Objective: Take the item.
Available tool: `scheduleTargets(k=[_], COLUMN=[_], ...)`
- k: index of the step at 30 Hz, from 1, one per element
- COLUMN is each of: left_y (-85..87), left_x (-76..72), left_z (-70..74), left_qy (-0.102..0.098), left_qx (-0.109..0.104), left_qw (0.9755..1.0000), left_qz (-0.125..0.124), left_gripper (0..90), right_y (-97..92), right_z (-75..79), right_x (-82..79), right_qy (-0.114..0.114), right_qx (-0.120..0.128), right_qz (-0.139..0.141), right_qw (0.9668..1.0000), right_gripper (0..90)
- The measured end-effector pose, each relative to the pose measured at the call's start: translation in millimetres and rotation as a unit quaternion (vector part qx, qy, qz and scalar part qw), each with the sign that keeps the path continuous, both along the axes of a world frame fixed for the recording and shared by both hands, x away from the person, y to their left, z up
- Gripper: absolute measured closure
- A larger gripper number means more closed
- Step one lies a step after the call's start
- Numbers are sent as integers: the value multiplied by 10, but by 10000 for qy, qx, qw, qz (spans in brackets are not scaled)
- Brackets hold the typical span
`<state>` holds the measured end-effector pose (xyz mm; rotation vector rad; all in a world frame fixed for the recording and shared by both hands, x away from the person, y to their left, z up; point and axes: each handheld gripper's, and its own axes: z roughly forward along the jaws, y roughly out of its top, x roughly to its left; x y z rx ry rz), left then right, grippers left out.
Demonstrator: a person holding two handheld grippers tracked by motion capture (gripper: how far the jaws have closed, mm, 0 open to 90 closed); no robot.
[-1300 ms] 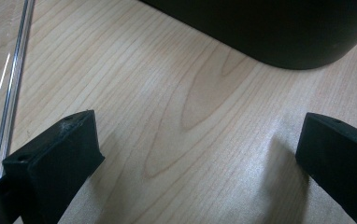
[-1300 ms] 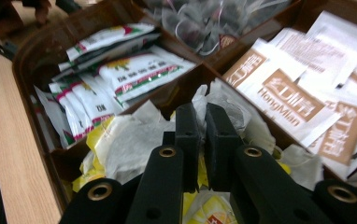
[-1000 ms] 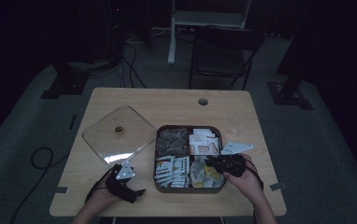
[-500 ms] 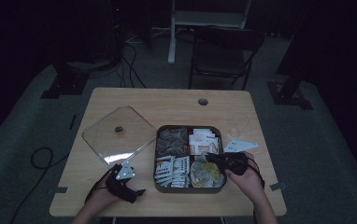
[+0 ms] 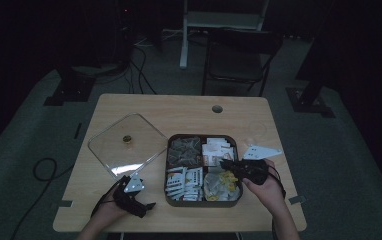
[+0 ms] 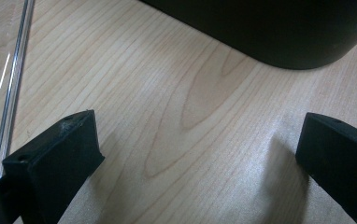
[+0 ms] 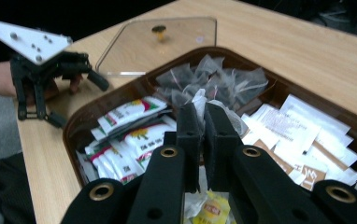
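A dark brown tray point(image 5: 203, 204) with four compartments holds tea bags and sachets. My right gripper point(image 5: 225, 165) hovers over its front right compartment, shut on a white mesh tea bag point(image 7: 200, 103). The bag's yellow tag point(image 7: 210, 208) hangs below the jaws. The left gripper point(image 5: 146, 208) rests on the table just left of the tray's front corner. Its jaws stand wide open over bare wood point(image 6: 195, 154), nothing between them. It also appears far off in the right gripper view point(image 7: 76, 100).
A clear square lid point(image 5: 126, 145) with a small knob lies flat on the table left of the tray. The tray's dark corner point(image 6: 279, 32) is close ahead of the left jaws. A folding chair point(image 5: 239, 55) stands beyond the table's far edge.
The right gripper has risen a little above the tray with the tea bag pinched in it. The left gripper has stayed put.
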<state>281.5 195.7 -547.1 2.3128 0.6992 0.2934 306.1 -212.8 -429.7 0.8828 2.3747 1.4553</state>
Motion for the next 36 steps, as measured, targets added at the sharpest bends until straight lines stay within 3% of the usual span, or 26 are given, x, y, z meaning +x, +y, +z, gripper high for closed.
scheduleTargets(k=[3,17,20,26,36], left_y=[0,-1,-1,-1,0], left_x=[1,0,0,0,1], left_z=[0,0,0,0,2], left_qy=[-7,1,1,2,-1], left_qx=[2,-4,-6,-2,9], left_qw=[10000,10000,10000,10000,10000], left_qz=[-2,2,5,2,-2], left_gripper=[3,3,3,3,3], right_y=[-6,-40,-39,-41,-119], right_z=[30,174,216,285,429], right_x=[-2,-13,-16,-24,51], right_qy=[43,-232,-298,-334,-565], right_qx=[61,328,249,334,333], right_qz=[51,-34,-12,49,-93], right_qw=[10000,9992,9992,9989,9978], right_gripper=[846,844,855,856,854])
